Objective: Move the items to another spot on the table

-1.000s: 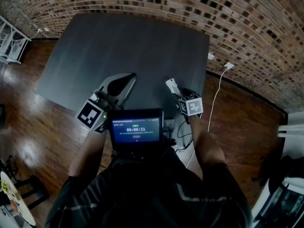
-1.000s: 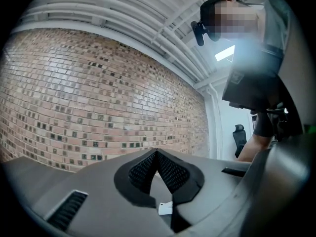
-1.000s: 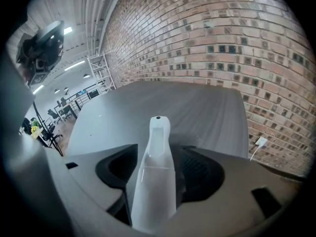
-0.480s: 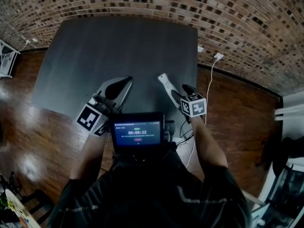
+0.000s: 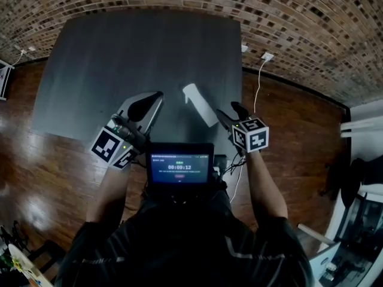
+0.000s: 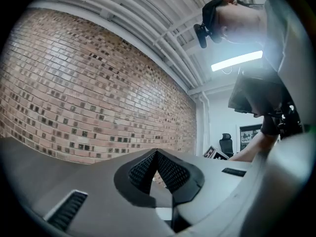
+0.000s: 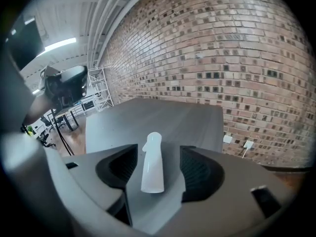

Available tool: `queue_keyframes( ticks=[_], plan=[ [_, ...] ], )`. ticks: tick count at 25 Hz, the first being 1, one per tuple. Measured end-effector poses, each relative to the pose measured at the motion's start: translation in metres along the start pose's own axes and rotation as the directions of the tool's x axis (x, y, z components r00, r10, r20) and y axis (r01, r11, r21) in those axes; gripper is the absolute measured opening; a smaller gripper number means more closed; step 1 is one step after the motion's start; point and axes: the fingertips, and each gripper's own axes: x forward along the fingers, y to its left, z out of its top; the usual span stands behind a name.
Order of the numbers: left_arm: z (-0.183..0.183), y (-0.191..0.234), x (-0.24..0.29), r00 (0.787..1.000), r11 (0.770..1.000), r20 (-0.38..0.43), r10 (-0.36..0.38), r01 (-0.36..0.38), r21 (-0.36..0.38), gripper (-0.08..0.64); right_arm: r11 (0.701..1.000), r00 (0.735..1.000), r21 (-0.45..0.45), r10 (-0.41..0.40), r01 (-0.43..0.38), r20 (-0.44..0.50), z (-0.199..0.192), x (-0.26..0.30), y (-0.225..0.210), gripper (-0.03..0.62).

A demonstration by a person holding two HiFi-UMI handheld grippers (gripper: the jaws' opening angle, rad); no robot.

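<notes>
A white spray-bottle-shaped item [image 5: 200, 104] lies on the dark grey table [image 5: 119, 52] near its front right part. My right gripper [image 5: 230, 112] points at it from the front edge. In the right gripper view the white item [image 7: 153, 167] sits between the jaws of the right gripper [image 7: 158, 157], nozzle end away from me, with a gap on each side, so the jaws stand open. My left gripper [image 5: 155, 95] hovers over the table's front edge, left of the item. In its own view the left gripper [image 6: 157, 154] has its tips together with nothing in them, aimed up at the brick wall.
A lit screen [image 5: 179, 167] hangs on the person's chest just below the grippers. A white cable and plug [image 5: 258, 70] run along the wooden floor right of the table. A brick wall [image 5: 269, 17] stands behind the table.
The white item now looks longer and lies farther ahead of the right gripper's marker cube. Both grippers sit a little further over the table's front edge. The head view has shifted.
</notes>
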Motion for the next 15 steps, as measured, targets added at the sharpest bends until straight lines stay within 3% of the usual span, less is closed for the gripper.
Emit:
queue_keyframes(
  ticks=[4, 9, 10, 13, 15],
  plan=[
    [0.004, -0.026, 0.004, 0.999, 0.998, -0.001, 0.044, -0.044, 0.055, -0.004, 0.998, 0.999, -0.035, 0.045, -0.045, 0.019, -0.002, -0.022, -0.003, 0.274],
    [0.006, -0.042, -0.008, 0.991, 0.99, 0.002, 0.134, -0.134, 0.039, -0.005, 0.993, 0.995, -0.056, 0.103, -0.102, 0.015, 0.002, -0.039, 0.003, 0.257],
    [0.006, -0.054, -0.007, 0.989, 0.988, 0.001, 0.149, -0.149, 0.045, -0.005, 0.991, 0.993, -0.068, 0.12, -0.119, 0.019, 0.002, -0.048, 0.002, 0.217],
    [0.006, -0.089, -0.003, 0.983, 0.98, -0.005, 0.183, -0.182, 0.08, -0.004, 0.978, 0.982, -0.1, 0.186, -0.182, 0.032, 0.0, -0.071, 0.004, 0.191],
    [0.008, -0.107, -0.002, 0.979, 0.975, 0.003, 0.205, -0.204, 0.087, -0.004, 0.969, 0.974, -0.122, 0.222, -0.216, 0.041, 0.0, -0.086, 0.008, 0.115]
  ],
)
